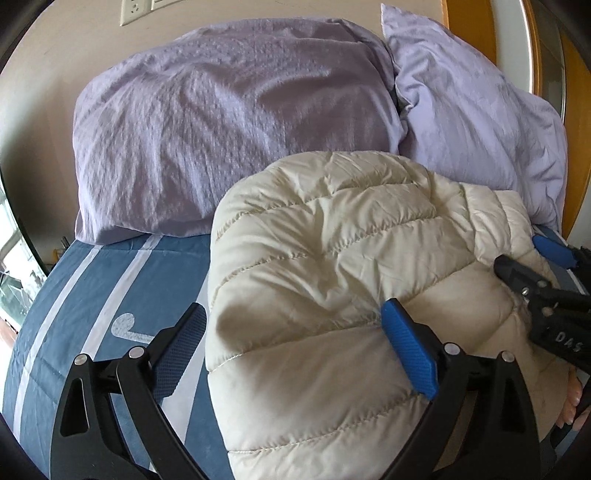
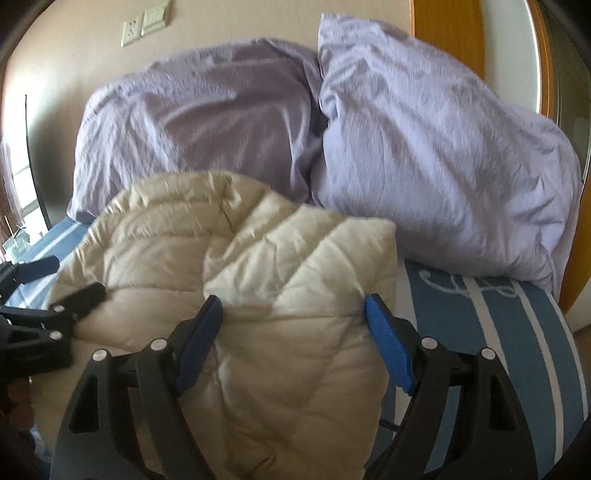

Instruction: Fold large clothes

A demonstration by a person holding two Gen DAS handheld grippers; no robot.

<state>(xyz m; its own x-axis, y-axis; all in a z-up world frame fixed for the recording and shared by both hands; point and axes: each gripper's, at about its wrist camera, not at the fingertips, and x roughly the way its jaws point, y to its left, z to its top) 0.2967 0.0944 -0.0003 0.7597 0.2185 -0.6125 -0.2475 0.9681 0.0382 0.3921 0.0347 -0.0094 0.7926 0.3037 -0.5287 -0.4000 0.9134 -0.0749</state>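
- I see the cream quilted jacket (image 1: 332,288) lying bunched on the blue striped bedspread (image 1: 92,295), its far edge right up against the two lilac pillows (image 1: 229,122) at the head of the bed.
- My left gripper (image 1: 295,343) has its jaws spread wide. One blue pad presses into the top of the jacket; the other hangs off the jacket's left edge, over the bedspread, so I am not clamping anything on this side.
- My right gripper (image 2: 295,343) also has its jaws apart, and a fold of the jacket fills the space between them. Both pads (image 2: 388,343) lie against the fabric, but I cannot tell whether they squeeze it or only rest on it — the view is blurred.
- From the left camera, the right gripper reaches in over the jacket's right side, one finger lying on the quilting and one just past its edge.
- The darker pillow stands behind the jacket's left half, and the paler pillow (image 2: 443,155) behind its right half.
- A wall socket plate (image 2: 147,26) sits on the beige wall above the pillows.
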